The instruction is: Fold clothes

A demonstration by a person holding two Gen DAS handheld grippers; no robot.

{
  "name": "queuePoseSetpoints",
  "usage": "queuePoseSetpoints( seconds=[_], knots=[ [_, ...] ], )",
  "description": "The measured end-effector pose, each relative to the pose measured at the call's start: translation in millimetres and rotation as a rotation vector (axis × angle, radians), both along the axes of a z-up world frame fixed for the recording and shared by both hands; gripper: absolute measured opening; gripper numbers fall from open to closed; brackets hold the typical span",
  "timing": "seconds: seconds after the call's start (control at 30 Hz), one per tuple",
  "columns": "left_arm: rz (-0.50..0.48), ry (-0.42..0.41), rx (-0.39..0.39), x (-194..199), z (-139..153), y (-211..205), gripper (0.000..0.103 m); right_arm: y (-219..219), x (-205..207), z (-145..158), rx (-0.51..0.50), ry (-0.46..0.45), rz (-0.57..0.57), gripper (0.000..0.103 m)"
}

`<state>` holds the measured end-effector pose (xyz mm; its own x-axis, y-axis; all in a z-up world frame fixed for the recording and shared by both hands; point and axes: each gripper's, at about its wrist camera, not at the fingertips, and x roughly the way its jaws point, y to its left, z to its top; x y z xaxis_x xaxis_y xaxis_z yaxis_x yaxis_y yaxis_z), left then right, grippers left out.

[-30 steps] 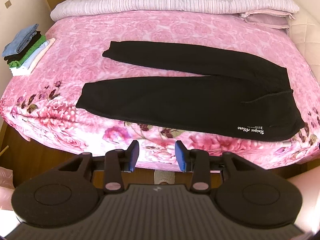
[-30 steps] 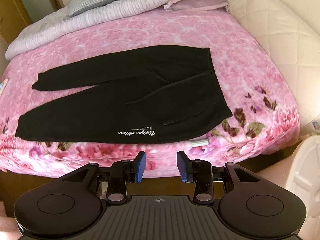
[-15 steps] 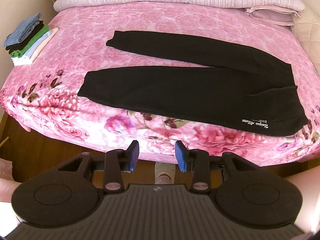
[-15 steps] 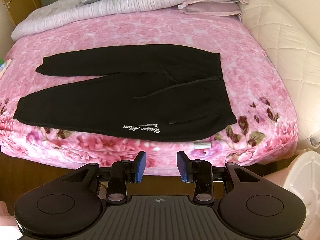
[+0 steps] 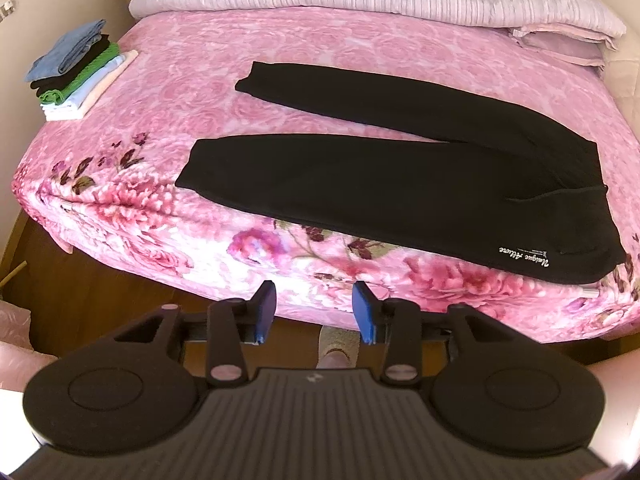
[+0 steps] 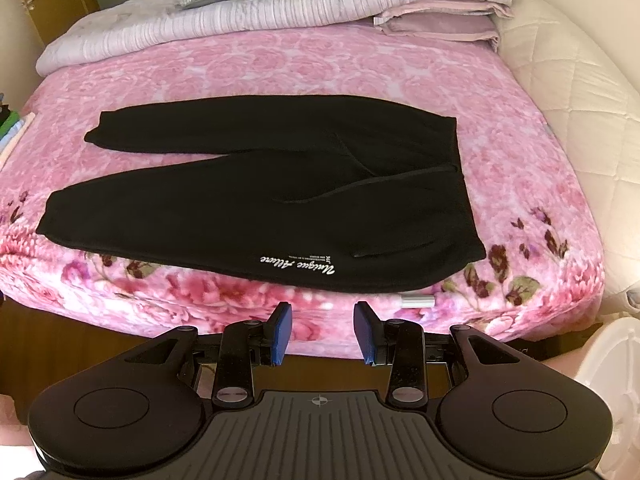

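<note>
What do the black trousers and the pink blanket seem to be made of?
Trousers: probably a soft knit such as fleece or jersey; matt, no shine, soft edges, white script printed near the waist.
Blanket: likely plush fleece; slightly fuzzy with a faint sheen and a printed rose pattern. The exact fibre of either cannot be told.

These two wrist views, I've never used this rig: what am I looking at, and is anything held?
No robot here: a person holds a two-finger claw in each hand, with a camera looking along its fingers. One view shows the left claw, the other the right claw. The left jaws have just been opening a little; both claws are open, with nothing between them. They hang off the near edge of a bed with a pink floral cover. Black trousers lie flat on it, legs apart, unfolded. A stack of folded clothes sits at the far left corner.
</note>
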<state>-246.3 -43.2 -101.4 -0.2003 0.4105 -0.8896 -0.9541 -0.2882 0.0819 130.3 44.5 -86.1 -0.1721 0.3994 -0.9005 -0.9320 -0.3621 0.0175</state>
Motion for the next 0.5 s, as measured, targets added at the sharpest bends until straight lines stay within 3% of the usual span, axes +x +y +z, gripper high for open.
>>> queuePoseSetpoints(
  seconds=[0.5],
  knots=[
    [-0.064,0.003,-0.034,9,-13,45,0.038,31,9,-11,-0.035,-0.003,-0.068,0.038]
  ],
)
